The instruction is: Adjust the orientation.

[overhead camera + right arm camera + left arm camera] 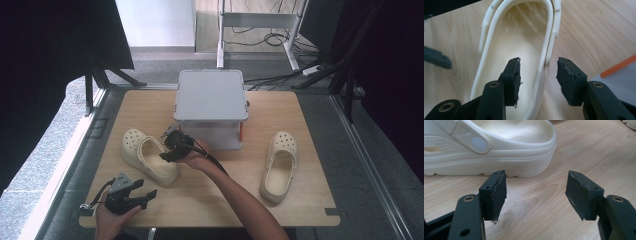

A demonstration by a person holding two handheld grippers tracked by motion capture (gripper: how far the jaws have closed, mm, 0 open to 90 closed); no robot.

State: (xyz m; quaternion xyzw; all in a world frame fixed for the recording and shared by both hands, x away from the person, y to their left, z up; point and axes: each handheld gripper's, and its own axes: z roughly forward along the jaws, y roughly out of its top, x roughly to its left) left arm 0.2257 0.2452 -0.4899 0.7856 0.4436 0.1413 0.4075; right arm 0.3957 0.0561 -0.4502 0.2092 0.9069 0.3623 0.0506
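**Cream clogs, 2 of them, and 2 grippers at work**

Cream foam is what catches the eye: 2 clogs lie on the wooden table (300, 110), well apart from each other. The left clog (147, 156) lies at the table's left half, toe pointing away and to the left; the right clog (278, 167) lies alone at the right side, toe pointing away. Between them, toward the far edge, stands 1 grey box (212, 95) with a flat lid, and a strip of orange shows at its right side.

There are 2 grippers, 1 in each of the person's hands. The right gripper (171, 145) reaches across to the left clog at the rim nearest the box. In the right gripper view its jaws straddle that clog's side wall (543, 70), 1 pad (514, 81) inside over the footbed and 1 outside over the table, with a gap showing on each side, so the pads are not pressing and it has hold of nothing.

The left gripper (137, 195) sits at the near left corner of the table. Its jaws stand wide apart with only bare wood between them, just short of the left clog's heel.
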